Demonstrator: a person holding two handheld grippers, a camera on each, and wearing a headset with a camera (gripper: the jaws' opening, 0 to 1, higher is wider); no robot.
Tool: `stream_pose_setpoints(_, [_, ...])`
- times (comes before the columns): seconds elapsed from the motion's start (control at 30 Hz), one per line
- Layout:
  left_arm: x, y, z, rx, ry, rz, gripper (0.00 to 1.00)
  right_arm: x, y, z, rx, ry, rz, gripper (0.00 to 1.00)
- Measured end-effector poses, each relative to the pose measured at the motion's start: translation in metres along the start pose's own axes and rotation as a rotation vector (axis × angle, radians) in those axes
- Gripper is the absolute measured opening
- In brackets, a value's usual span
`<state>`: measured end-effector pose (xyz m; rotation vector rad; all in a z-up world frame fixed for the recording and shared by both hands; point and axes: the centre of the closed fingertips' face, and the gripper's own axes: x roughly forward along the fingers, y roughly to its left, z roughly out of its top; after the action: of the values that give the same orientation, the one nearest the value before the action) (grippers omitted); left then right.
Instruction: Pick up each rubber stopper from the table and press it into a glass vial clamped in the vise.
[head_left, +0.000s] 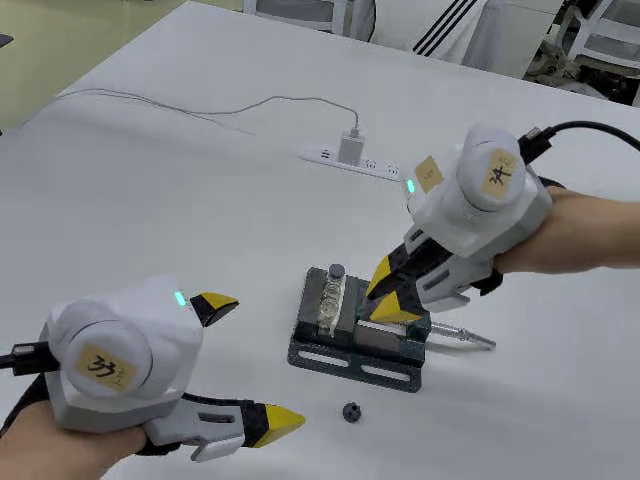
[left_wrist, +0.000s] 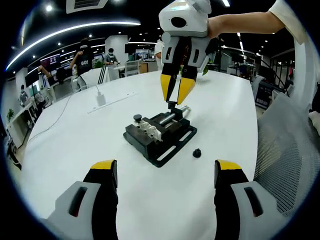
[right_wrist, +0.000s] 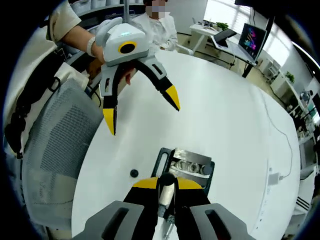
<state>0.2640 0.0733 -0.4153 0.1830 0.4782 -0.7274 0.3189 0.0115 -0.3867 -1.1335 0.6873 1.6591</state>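
A white table (head_left: 200, 180) fills the scene, with a power strip (head_left: 350, 160) at 12 o'clock from the vise (head_left: 355, 350). Glass vials (head_left: 329, 305) stand clamped in a row in the vise, and the far one carries a fitted stopper (head_left: 337, 271). One loose rubber stopper (head_left: 351, 411) lies on the table just at 6 o'clock from the vise.

The left hand-held gripper (head_left: 250, 362) hovers at 8 o'clock from the vise, jaws wide and empty. The right hand-held gripper (head_left: 388, 297) hangs over the vise's screw end at 3 o'clock. Its jaws are narrow, and it cannot be told whether they pinch anything.

The loose stopper looks small, light and slightly yielding, and likely to roll. It is best pinched across its wider top. The vials are fragile, so pressing should go straight down.
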Motion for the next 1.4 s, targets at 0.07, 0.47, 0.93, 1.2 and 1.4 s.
stream_pose_setpoints(0.07, [0.000,0.000,0.000,0.002,-0.001,0.001,0.79,0.000,-0.006,0.000,-0.035,0.022,-0.001,0.06])
stream_pose_setpoints(0.47, [0.000,0.001,0.001,0.004,-0.002,0.001,0.78,0.010,-0.026,0.005,-0.135,0.107,0.025,0.06])
stream_pose_setpoints(0.93, [0.000,-0.001,0.000,-0.003,0.000,-0.006,0.77,0.032,-0.041,-0.001,-0.186,0.206,0.037,0.06])
stream_pose_setpoints(1.2, [-0.001,0.001,-0.001,-0.009,-0.002,-0.002,0.76,0.040,-0.044,-0.002,-0.163,0.225,0.053,0.06])
stream_pose_setpoints(1.4, [-0.002,0.002,-0.003,-0.015,0.000,0.002,0.75,0.044,-0.045,-0.003,-0.160,0.245,0.059,0.06])
